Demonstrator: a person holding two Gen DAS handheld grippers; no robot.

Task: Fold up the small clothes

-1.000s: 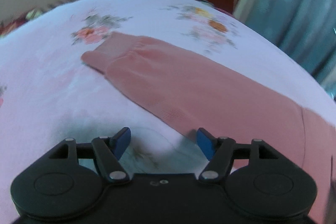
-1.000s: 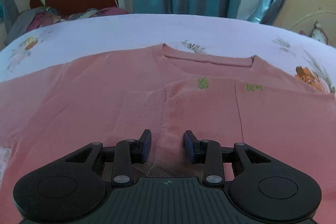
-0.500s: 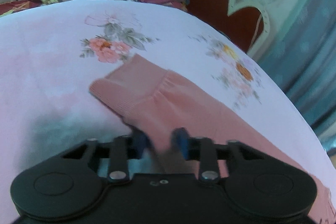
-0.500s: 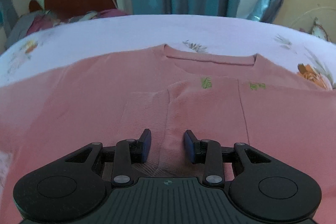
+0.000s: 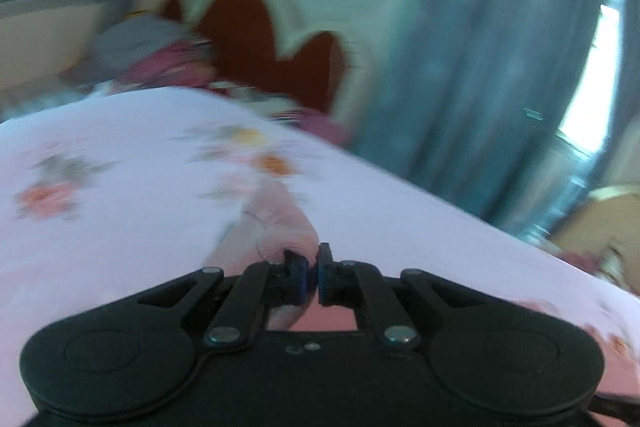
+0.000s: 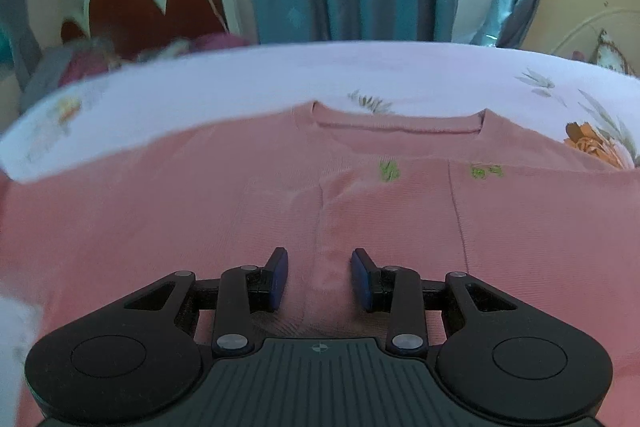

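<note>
Pink sweater (image 6: 168,227) lies flat on the floral bedsheet (image 6: 280,75). At its left, the left gripper (image 5: 311,277) pinches the sleeve cuff (image 5: 276,223). Over its middle, the right gripper (image 6: 319,279) stands spread, gripping nothing. Soft, light knit, likely droopy; cuffs and hems seem best to grip.

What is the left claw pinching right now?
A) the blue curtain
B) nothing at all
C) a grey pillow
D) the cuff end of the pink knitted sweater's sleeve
D: the left claw has just closed on the cuff end of the pink knitted sweater's sleeve, bunched at its blue pads.
</note>
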